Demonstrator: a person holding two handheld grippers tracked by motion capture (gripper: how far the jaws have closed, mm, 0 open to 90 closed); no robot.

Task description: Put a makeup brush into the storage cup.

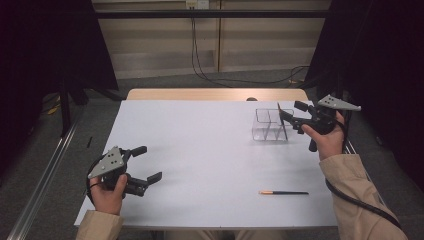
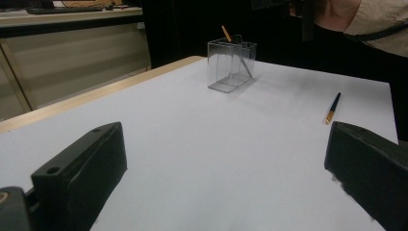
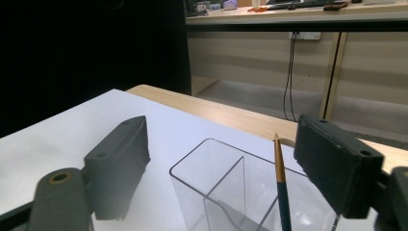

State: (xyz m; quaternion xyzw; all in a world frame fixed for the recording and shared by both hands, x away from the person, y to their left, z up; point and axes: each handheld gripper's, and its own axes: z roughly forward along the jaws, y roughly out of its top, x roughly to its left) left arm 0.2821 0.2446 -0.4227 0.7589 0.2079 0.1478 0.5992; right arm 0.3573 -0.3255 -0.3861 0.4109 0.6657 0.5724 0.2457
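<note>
Right tongs (image 3: 219, 163) gape above pencil (image 3: 283, 192) in clear holder (image 3: 207, 192); left tongs (image 1: 144, 165) open, empty

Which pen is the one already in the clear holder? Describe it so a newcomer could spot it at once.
On the white table, find the clear holder at the far right, below the right tool. The pen leans inside it, dark-barrelled with its gold end up above the rim. The other pen lies flat on the table near the front edge.
</note>
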